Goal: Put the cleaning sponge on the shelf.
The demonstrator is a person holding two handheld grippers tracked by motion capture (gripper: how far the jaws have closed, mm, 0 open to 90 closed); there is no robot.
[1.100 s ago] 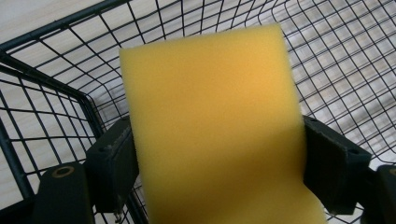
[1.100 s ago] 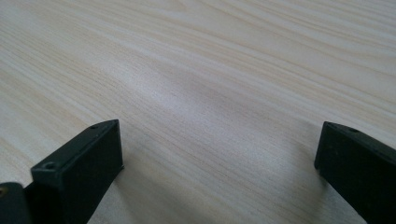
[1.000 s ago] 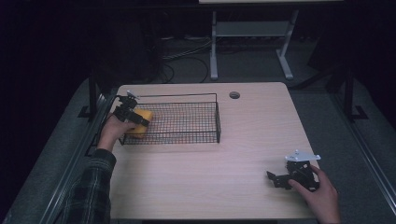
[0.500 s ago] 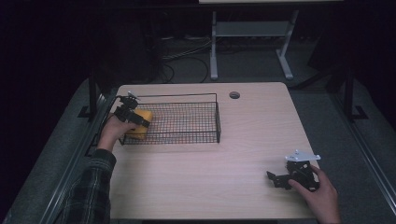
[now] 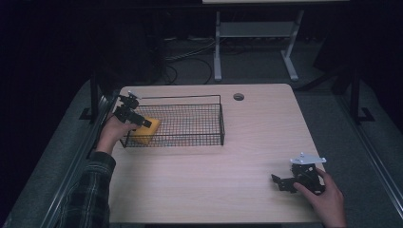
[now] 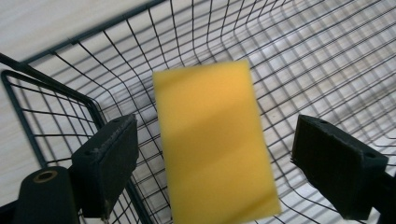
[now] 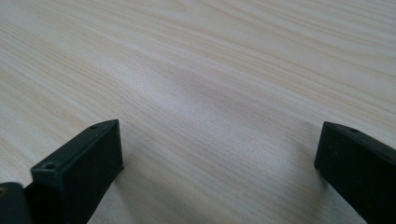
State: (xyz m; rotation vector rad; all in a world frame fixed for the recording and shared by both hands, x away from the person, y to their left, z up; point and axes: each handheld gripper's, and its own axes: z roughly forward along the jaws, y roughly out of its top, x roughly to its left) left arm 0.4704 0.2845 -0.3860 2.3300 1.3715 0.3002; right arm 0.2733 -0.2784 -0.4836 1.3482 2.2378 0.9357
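Surface: a rectangular table with a pale wood-grain top [image 5: 237, 156], rounded corners, and a small round cable port [image 5: 238, 97] near its far edge. The grain runs in long fine streaks in the right gripper view [image 7: 210, 84].

Item 1: a rectangular black wire-mesh basket [image 5: 199, 137], standing on the far left part of the table, long side parallel to the table's front edge.

Item 2: a flat rectangular yellow sponge block [image 5: 145, 132], in the left end of the basket, near the front left corner. In the left gripper view the block [image 6: 215, 144] lies on the mesh floor between the two jaws, with clear gaps on both sides.

Item 3: the left gripper [image 5: 142, 121], held in the person's left hand [image 5: 110, 135] over the basket's left rim. Jaws spread wide, grasping nothing.

Item 4: the right gripper [image 5: 280, 183], held in the right hand [image 5: 323, 199] near the table's front right corner, well apart from the basket. Jaws spread wide over bare tabletop, nothing between them.

Room: dark. Grey floor around the table; a light metal stand [image 5: 252, 33] and loose cables [image 5: 190, 57] behind it. A plaid sleeve [image 5: 90, 190] covers the left forearm.
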